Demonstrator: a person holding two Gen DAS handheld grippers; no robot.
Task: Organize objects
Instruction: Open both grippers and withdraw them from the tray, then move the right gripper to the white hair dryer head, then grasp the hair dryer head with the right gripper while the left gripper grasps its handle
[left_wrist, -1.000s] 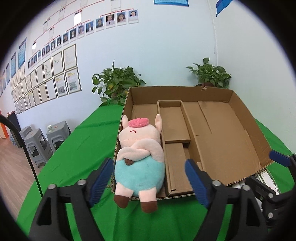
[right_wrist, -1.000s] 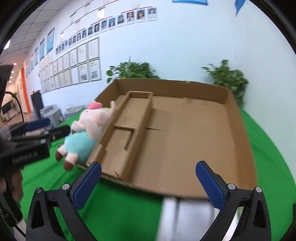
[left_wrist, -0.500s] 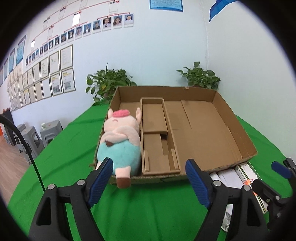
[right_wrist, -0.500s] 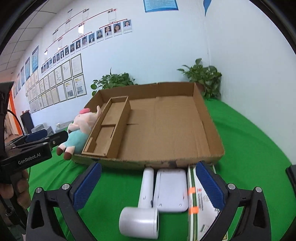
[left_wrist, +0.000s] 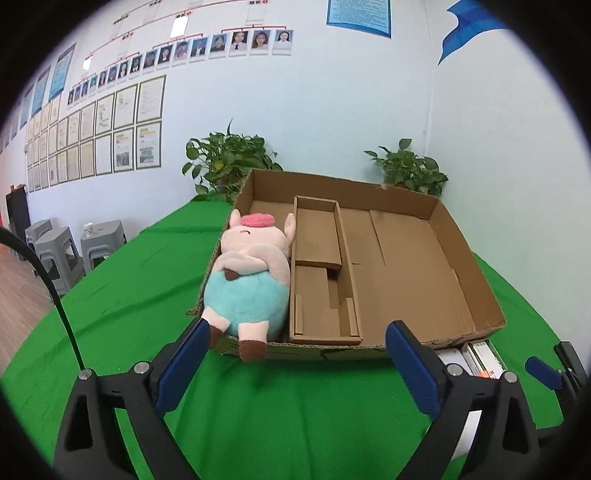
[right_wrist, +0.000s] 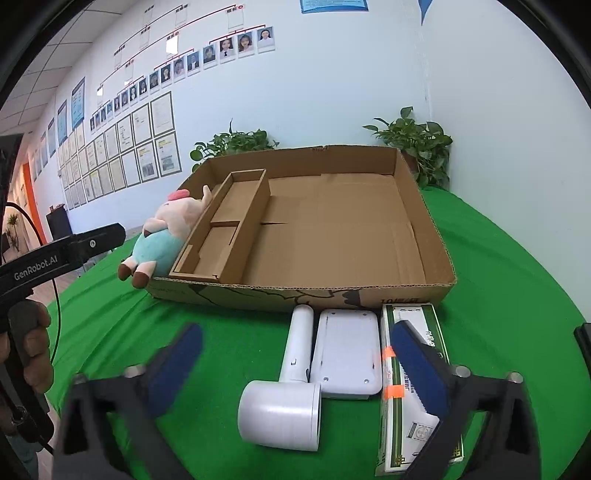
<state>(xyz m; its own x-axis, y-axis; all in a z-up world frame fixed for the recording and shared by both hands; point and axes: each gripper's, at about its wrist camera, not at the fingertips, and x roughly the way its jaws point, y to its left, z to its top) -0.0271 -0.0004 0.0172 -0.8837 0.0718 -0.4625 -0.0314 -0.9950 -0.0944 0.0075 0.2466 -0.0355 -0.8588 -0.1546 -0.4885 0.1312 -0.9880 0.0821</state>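
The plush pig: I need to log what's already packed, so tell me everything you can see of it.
The plush pig is a soft toy with a pale pink head, a darker pink tuft on top, upright ears, a turquoise body and brown-tipped feet. It lies on its back in the leftmost strip of the cardboard box, head toward the far wall. Its feet hang over the box's near edge. No jaws touch it.

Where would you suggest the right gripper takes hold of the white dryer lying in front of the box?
Probably the dryer by its slim handle, from above: it lies flat pointing at the box, narrower than the barrel, though the white case crowds one side.
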